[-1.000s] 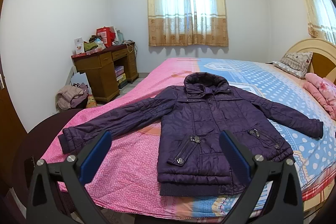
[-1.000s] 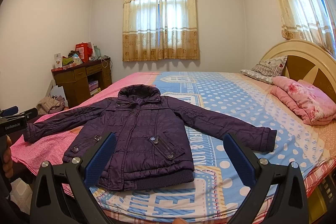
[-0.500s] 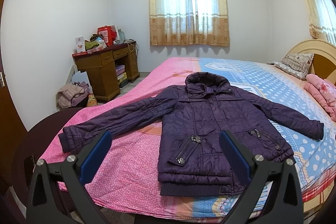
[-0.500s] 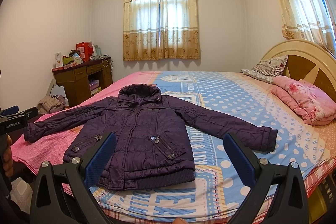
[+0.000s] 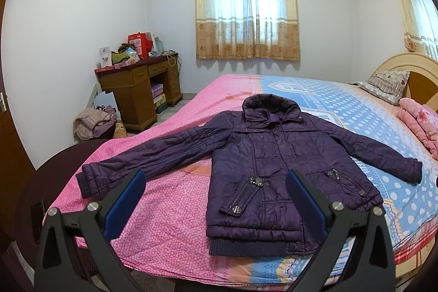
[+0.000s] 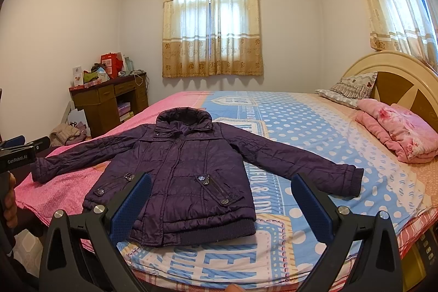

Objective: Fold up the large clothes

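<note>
Across the bed (image 5: 169,199) a purple jacket (image 5: 276,168) lies flat, sleeves out, so both tongs, left (image 5: 215,205) and right (image 6: 219,205), spread and empty, should probably pinch a cuff first, folding each sleeve squarely inward.
</note>
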`<state>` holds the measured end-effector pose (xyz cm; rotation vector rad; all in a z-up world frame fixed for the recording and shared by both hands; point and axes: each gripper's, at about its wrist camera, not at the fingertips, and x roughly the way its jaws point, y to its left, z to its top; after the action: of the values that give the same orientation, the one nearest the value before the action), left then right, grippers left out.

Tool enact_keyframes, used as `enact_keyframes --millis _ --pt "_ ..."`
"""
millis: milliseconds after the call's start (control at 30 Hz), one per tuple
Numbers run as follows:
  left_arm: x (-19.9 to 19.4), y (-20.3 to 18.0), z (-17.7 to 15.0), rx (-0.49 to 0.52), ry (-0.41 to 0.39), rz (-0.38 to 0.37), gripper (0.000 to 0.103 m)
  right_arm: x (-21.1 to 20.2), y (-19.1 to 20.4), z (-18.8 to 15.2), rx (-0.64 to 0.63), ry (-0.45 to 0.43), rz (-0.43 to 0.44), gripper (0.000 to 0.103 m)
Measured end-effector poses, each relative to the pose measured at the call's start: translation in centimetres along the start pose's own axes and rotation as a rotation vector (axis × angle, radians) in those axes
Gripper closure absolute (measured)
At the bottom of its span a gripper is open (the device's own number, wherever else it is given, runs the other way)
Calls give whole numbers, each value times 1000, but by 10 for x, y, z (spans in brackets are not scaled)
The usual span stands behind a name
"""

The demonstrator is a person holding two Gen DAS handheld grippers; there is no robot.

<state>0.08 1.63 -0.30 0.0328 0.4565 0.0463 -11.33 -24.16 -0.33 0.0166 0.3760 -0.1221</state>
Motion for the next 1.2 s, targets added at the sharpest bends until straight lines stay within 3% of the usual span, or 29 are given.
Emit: enact_keyframes --millis 267,400,567,833,967,1200 --pt "1 0 -1 1 3 0 0 4 0 -4 -9 -1 16 1" --pt "10 -4 -8 17 19 -2 0 29 -21 -16 21 59 -11 1" --pt "41 -21 -27 71 88 -19 0 68 -95 -42 215 162 -100 1" --pt "83 -41 -30 116 99 -35 0 101 -205 -61 454 201 -191 1" --pt "108 -54 -25 145 109 -34 0 120 -270 -66 630 204 -222 1" --pt "146 -70 -16 171 130 -36 0 173 -339 -66 738 227 -283 1"
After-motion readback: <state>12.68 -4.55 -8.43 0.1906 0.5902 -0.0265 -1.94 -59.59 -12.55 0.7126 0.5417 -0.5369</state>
